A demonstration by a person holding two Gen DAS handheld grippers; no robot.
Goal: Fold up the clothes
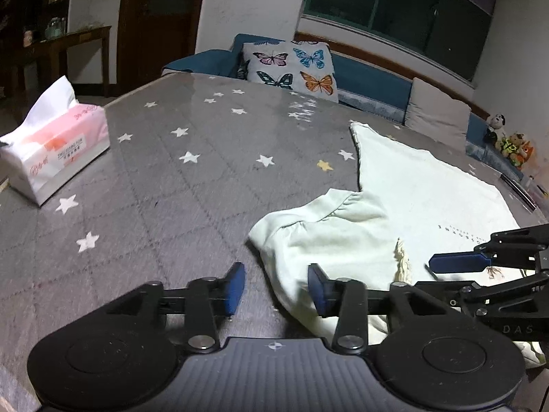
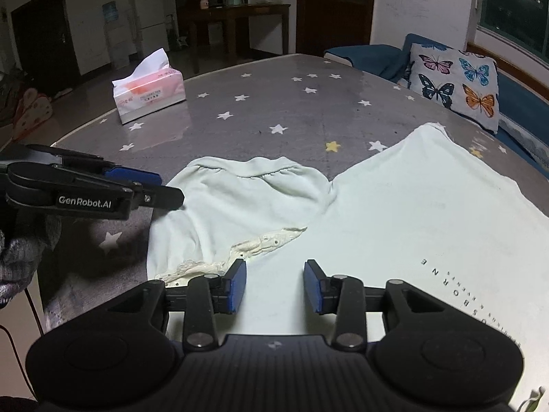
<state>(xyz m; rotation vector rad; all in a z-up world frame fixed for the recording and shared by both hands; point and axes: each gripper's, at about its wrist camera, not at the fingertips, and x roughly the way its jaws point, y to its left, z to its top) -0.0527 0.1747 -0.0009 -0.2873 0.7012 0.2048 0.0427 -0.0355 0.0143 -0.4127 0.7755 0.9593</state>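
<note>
A pale mint T-shirt (image 1: 422,185) (image 2: 411,206) with small dark lettering lies flat on the star-patterned grey table (image 1: 171,189) (image 2: 291,110). Its gathered sleeve (image 1: 326,226) (image 2: 250,189) is folded in over the body, and a cream lace trim (image 2: 267,240) (image 1: 401,261) runs along the fold. My left gripper (image 1: 276,281) (image 2: 170,189) is open at the sleeve's left edge; the cloth lies against its right finger and the pads press on nothing. My right gripper (image 2: 275,274) (image 1: 435,271) is open just above the shirt body beside the lace, holding nothing.
A pink tissue pack (image 1: 58,144) (image 2: 149,92) stands on the table's far left. Behind the table runs a blue sofa with a butterfly cushion (image 1: 291,65) (image 2: 456,82) and plush toys (image 1: 514,144). Grey knit fabric (image 2: 20,257) shows at the left edge.
</note>
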